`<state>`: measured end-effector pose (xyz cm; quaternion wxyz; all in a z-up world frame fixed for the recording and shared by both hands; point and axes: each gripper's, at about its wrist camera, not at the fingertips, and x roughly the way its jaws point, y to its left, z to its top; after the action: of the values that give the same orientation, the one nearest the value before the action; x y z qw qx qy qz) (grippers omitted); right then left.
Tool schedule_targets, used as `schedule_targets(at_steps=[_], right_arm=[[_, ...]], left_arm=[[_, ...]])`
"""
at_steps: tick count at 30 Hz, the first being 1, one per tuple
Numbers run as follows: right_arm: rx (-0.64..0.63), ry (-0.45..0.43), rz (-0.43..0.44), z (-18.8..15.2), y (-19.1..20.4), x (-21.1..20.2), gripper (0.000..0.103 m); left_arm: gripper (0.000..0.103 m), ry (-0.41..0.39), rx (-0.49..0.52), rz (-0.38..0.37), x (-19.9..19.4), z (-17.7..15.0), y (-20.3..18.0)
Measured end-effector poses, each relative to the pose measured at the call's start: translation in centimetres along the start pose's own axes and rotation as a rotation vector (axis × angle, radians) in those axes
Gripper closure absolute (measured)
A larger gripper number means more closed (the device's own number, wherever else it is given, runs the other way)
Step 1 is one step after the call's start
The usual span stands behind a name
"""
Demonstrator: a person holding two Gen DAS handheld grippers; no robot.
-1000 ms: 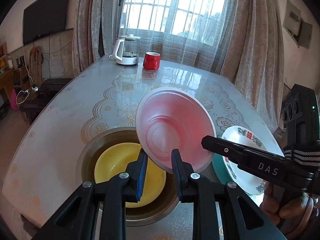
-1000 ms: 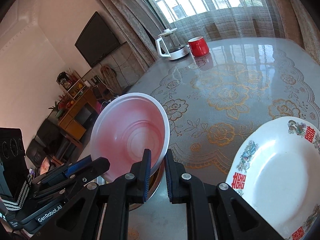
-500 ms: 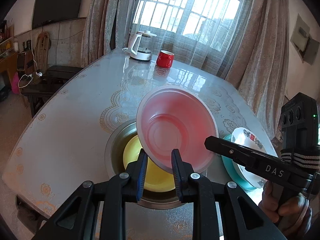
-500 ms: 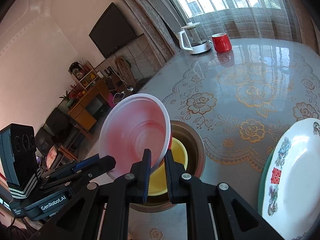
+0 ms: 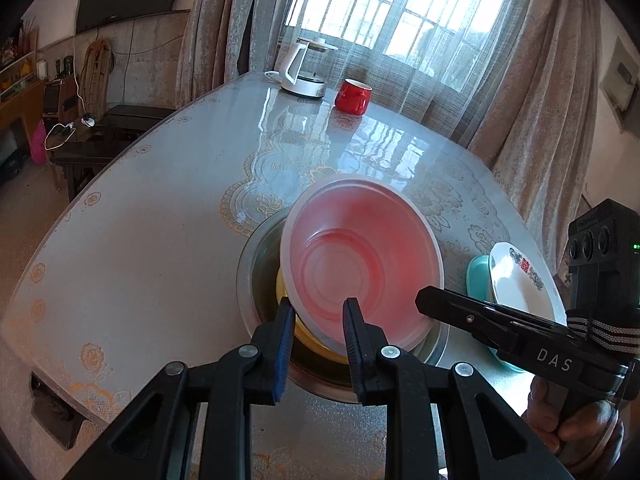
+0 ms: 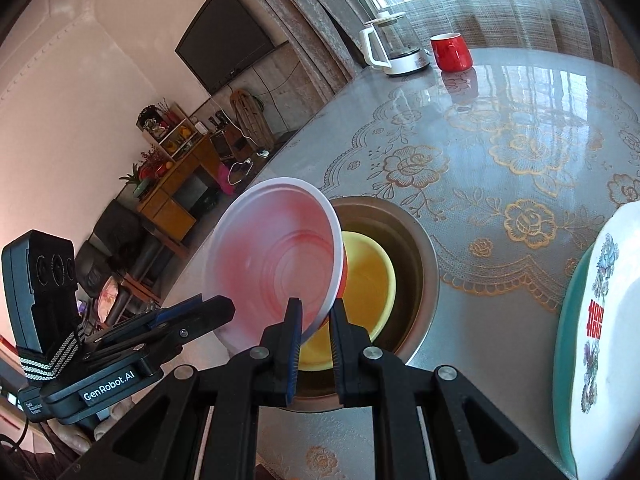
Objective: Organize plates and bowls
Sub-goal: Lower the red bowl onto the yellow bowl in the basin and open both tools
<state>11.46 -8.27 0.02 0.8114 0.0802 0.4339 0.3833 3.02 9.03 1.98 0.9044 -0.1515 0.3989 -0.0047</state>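
A pink plastic bowl (image 5: pixel 360 256) is held tilted in the air over a steel basin (image 5: pixel 256 264). My left gripper (image 5: pixel 318 328) is shut on its near rim. My right gripper (image 6: pixel 316 320) is shut on its right rim; the bowl also shows in the right wrist view (image 6: pixel 276 256). A yellow bowl (image 6: pixel 368 284) lies in the steel basin (image 6: pixel 416 256) under it. A white patterned plate (image 5: pixel 520 280) rests on a teal plate (image 5: pixel 478 276) at the right.
A white kettle (image 5: pixel 304 68) and a red mug (image 5: pixel 354 96) stand at the table's far edge by the curtained window. The lace-patterned glass tabletop (image 5: pixel 160 220) spreads to the left. A dark bench (image 5: pixel 100 136) stands beyond the table's left edge.
Both grippers have risen and pulled back with the pink bowl, lifting it higher above the basin. The table looks farther away.
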Motion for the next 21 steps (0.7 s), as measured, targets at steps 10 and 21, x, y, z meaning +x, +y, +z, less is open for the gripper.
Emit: schedule_targets(at_steps=[10, 21], right_arm=[[0.048, 0.046, -0.001, -0.4, -0.8, 1.1, 0.087], [0.086, 0.030, -0.035, -0.9, -1.3, 0.9, 0.082]], left_arm=[[0.079, 0.028, 0.016, 0.015, 1.2, -0.1, 0.1], [0.079, 0.021, 0.035, 0.043, 1.9, 0.0, 0.6]])
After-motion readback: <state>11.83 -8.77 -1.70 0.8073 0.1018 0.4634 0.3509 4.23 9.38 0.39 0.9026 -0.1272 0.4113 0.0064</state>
